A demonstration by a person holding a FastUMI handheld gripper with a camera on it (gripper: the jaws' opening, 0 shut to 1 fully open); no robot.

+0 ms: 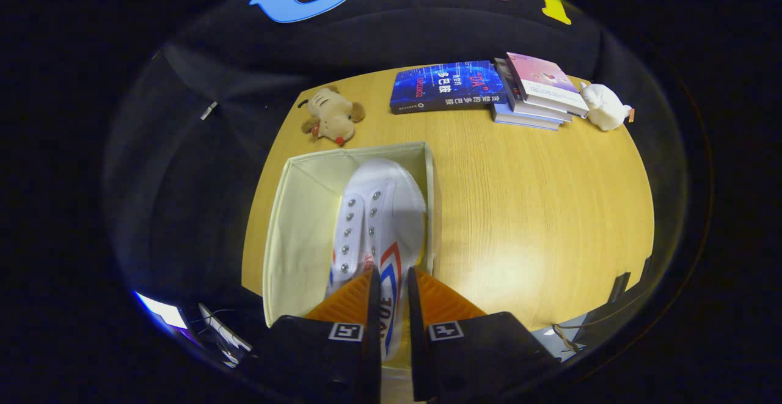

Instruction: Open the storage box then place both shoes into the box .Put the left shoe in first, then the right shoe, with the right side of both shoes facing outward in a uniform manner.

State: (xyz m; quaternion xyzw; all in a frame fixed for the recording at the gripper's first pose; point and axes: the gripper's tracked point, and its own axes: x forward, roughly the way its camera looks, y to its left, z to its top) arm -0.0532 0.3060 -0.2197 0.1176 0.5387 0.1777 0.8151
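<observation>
On the wooden desk [519, 208], seen from the camera riding the claw [391, 282], an open cream fabric storage box [299, 233] stands with its top uncovered, and a white canvas shoe [379, 208] with metal eyelets and red and blue stripes sits inside it, against the box's right wall, toe pointing away toward the box's far wall. The claw is nearly closed, its two fingers pressing on the heel end of the shoe from either side, so the shoe is gripped between them over the near part of the box. Left of the shoe, the box's pale inner floor lies bare. Beyond the box's far left corner lies a small brown plush dog [332, 115]. Beyond the box's far right corner a blue book [446, 86] lies flat, with a stack of books [534, 92] just to its right and a white plush toy [605, 106] beside that stack.
</observation>
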